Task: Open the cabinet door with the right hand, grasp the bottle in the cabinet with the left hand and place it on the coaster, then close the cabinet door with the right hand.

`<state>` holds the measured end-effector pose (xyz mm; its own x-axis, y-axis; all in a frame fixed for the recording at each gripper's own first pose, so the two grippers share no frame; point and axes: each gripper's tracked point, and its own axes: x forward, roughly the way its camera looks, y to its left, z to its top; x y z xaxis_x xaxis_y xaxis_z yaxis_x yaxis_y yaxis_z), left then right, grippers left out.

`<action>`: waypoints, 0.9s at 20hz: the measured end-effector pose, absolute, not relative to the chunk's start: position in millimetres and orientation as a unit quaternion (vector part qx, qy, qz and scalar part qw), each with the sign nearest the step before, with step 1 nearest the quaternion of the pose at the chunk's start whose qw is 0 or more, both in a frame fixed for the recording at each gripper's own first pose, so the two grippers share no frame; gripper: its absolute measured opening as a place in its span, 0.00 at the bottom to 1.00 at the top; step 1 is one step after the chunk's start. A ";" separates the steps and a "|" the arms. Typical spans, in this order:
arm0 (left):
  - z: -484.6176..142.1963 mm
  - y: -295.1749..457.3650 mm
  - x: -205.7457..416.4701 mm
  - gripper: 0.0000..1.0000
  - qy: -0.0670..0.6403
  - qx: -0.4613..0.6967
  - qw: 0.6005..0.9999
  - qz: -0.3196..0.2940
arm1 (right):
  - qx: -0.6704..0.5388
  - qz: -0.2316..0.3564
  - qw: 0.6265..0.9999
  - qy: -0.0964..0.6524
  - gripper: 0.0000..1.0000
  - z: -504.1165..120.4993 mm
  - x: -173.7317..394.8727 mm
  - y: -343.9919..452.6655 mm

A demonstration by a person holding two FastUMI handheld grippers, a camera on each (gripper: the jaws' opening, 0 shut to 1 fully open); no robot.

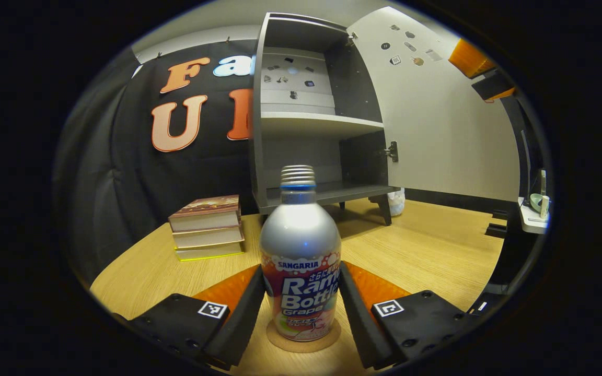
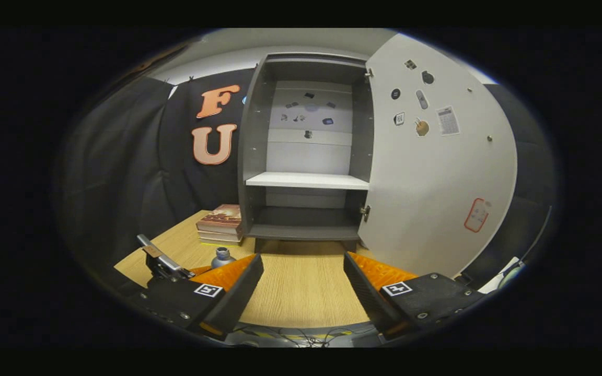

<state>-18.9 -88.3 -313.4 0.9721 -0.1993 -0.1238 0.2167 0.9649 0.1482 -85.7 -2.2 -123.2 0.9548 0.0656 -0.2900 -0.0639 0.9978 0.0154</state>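
Left gripper view: the bottle (image 1: pixel 300 256) is a smooth silvery metal one with a threaded neck and no cap, printed wrap round its lower half. It stands upright on the coaster (image 1: pixel 303 338), a flat round cork-looking disc on the wood-grain bench (image 1: pixel 426 250). The left gripper (image 1: pixel 301 308) has its jaws either side of the bottle, right up against the label; can't tell if they're actually pressing or just beside it. Behind it sits the cabinet (image 1: pixel 311 125), boxy with dark grey sides and a pale shelf, its flat white door (image 1: pixel 437 115) swung wide open with little stickers on the inside. A stack of three thick books (image 1: pixel 207 227) sits left of the cabinet.

Right gripper view: the right gripper (image 2: pixel 303 287) hangs over bare bench (image 2: pixel 301 282) with jaws wide apart, nothing between them. Cabinet (image 2: pixel 306 156) straight ahead, door (image 2: pixel 437 167) open to the right. Bottle top (image 2: pixel 222 256) peeks out at lower left, near the books (image 2: pixel 221 223).
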 end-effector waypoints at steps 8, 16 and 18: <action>-309.3 -80.7 -21.8 0.89 0.062 0.076 0.989 -0.107 | 0.009 0.055 0.987 0.150 0.95 -121.6 -87.4 18.6; -257.8 -86.9 -7.5 0.98 0.025 0.063 0.993 -0.102 | -0.003 0.056 0.992 0.116 0.95 -88.0 -94.2 20.9; -235.9 -85.8 -5.9 0.98 0.015 0.054 0.994 -0.092 | -0.003 0.055 0.993 0.101 0.96 -74.9 -96.1 17.6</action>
